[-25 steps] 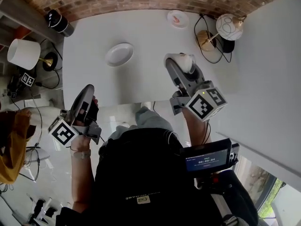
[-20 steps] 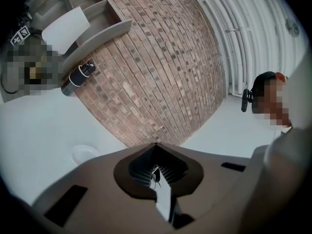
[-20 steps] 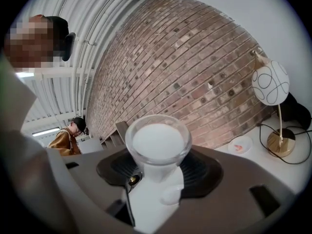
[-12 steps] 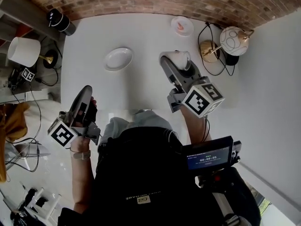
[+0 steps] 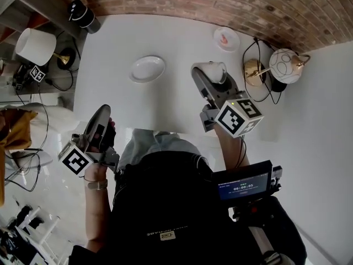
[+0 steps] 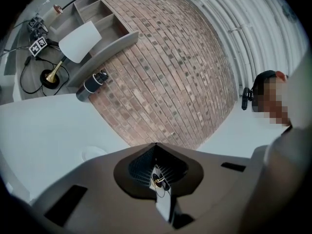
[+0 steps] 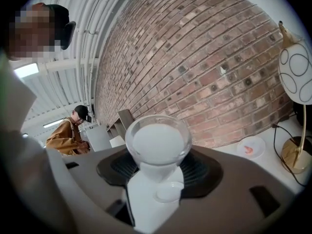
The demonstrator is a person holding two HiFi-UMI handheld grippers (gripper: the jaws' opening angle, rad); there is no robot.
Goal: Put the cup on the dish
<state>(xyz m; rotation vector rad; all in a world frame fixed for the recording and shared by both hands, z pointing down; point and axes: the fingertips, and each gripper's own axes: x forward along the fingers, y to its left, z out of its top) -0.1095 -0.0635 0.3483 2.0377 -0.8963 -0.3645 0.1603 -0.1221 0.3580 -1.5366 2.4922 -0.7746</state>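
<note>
- Cup (image 7: 157,143) is the thing that matters here: the right tool (image 7: 155,182) is clenched on its white body, one jaw on each side. This firm side hold is probably chosen so that the bottom of the cup stays free for setting down.
- In the head view the cup (image 5: 214,69) sits in the right tool (image 5: 207,73) to the right of the dish (image 5: 148,69). It is clearly apart from the dish, with bare tabletop (image 5: 165,37) between them. I cannot tell whether it is lifted or rests on the surface.
- The dish lies flat and empty, so it is ready to receive the cup.
- The left tool (image 5: 101,117) is held on the person's side of the dish, off the edge of the tabletop. Its jaws are pressed together on nothing (image 6: 157,177). I judge that it is parked there because one tool is enough for this job.
- Farther right of the dish than the cup stand a small plate (image 5: 227,38) and a round lamp (image 5: 287,65) with its cable. A move toward the dish leads away from them, so the risk of a knock looks low.
- The job seems to be in the carrying step: the cup needs to come over the middle of the dish and go down level.
</note>
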